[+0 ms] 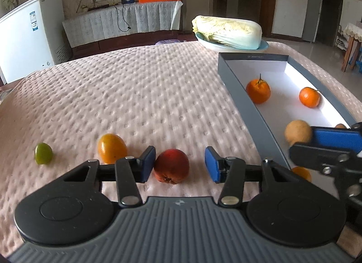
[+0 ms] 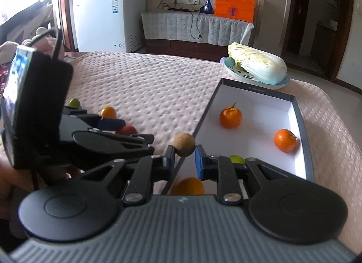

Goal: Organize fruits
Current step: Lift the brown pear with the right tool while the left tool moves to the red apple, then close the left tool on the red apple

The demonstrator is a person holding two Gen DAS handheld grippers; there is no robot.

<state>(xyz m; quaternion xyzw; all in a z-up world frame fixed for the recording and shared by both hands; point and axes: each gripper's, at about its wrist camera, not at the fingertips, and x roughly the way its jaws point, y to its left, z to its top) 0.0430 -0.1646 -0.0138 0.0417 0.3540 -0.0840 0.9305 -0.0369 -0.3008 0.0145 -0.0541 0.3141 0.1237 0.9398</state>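
Observation:
My left gripper [image 1: 180,164] is open with its pads on either side of a red fruit [image 1: 171,166] on the pink quilted table cover [image 1: 135,86]; the left pad is close to it. An orange-yellow fruit [image 1: 111,148] and a green fruit [image 1: 43,153] lie to its left. My right gripper [image 2: 184,161] is shut on a small tan round fruit [image 2: 184,144], held above the left wall of the grey box [image 2: 303,131]. The box holds two tangerines [image 2: 230,117] [image 2: 285,140], a green fruit [image 2: 236,158] and an orange [image 2: 187,186].
A napa cabbage [image 1: 228,32] lies on a blue plate [image 1: 210,44] behind the box. A white freezer [image 1: 27,39] stands beyond the table's far left. The left gripper body [image 2: 90,140] is close to the right gripper's left side.

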